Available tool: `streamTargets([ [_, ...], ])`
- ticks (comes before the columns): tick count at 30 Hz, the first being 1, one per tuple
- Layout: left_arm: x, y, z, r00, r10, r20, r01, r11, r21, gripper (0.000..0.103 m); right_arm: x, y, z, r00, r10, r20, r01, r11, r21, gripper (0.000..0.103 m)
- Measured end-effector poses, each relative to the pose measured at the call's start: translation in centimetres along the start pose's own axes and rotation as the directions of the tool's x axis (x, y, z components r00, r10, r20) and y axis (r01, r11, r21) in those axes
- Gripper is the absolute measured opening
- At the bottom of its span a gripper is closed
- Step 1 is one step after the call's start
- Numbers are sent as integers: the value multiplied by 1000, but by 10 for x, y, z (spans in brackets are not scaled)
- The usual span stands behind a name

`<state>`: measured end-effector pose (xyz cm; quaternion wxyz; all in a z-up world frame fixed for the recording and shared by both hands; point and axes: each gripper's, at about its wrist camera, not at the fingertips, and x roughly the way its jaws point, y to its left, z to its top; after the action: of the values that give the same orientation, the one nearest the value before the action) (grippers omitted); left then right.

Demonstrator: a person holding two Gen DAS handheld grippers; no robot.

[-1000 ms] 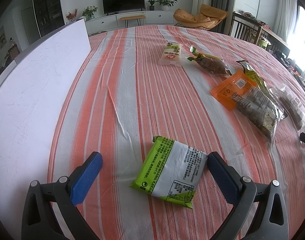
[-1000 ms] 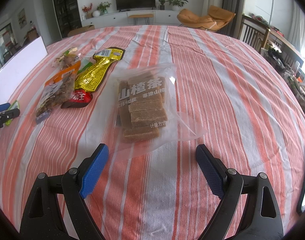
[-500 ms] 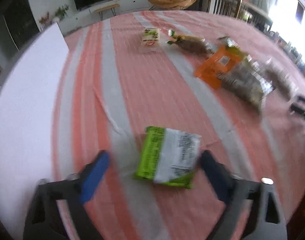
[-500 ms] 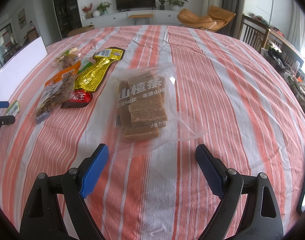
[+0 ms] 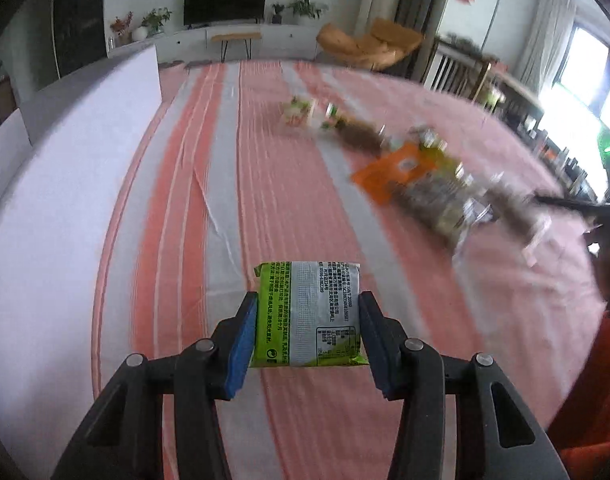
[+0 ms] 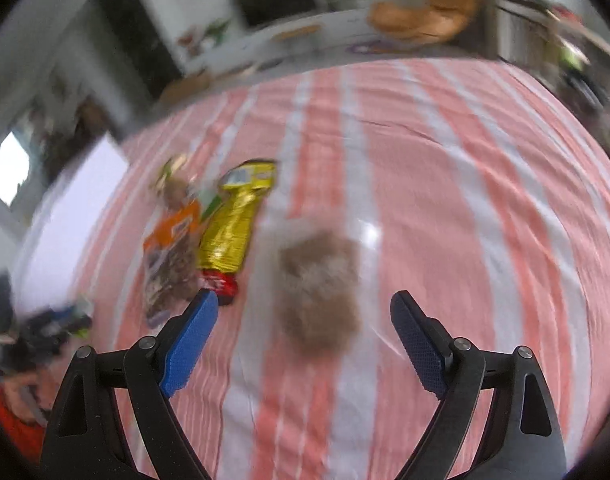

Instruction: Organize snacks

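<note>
My left gripper (image 5: pixel 308 322) has just closed on the green packet (image 5: pixel 308 314); my right gripper (image 6: pixel 303 338) gapes empty; the other snacks (image 6: pixel 229 224) lie unsorted.

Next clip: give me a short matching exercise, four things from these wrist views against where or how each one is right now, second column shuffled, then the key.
Things
1. green and white packet
2. right gripper
3. gold pouch
4. clear bag of brown bars

States
A. lying on the striped cloth beside the orange packet
B. clamped between blue fingers of the left gripper
C. open, holding nothing
D. on the cloth ahead of the open fingers, not touched

Pairs: 1-B, 2-C, 3-A, 4-D
</note>
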<state>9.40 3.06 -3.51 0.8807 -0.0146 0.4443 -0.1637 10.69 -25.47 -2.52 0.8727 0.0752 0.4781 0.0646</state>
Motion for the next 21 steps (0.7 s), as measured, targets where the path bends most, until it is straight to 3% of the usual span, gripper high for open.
streamTargets([
  [2,-17,-2,4,999,-17,33,18,1000,-1,48,31,7,6,991,-98,-95,90,992,-87,87],
  [3,-30,-2,6,998,-27,54,27,1000,4,48,48,6,6,975,-161,-151,146,983,-108,84],
  [4,-38,-1,8,997,-35,70,34,999,5,48,56,3,4,967,-189,-174,173,980,-103,70],
  [5,-52,2,11,994,-52,92,52,999,1,48,52,2,5,973,-176,-153,164,983,-86,54],
  [7,-67,8,15,991,-75,111,77,997,-17,48,40,-4,4,974,-160,-163,159,987,-16,51],
  [12,-109,49,26,981,-99,165,119,987,-111,48,-7,-7,-4,996,-19,-84,29,993,112,51],
  [15,-136,83,32,976,-74,204,111,979,-173,49,-38,32,9,997,81,-15,-80,993,84,51],
  [18,-158,118,36,974,35,222,14,977,-212,49,-55,102,26,977,211,10,-211,978,-4,51],
  [21,-175,162,32,972,119,203,-61,960,-272,49,-59,191,39,923,385,-3,-383,918,-100,51],
])
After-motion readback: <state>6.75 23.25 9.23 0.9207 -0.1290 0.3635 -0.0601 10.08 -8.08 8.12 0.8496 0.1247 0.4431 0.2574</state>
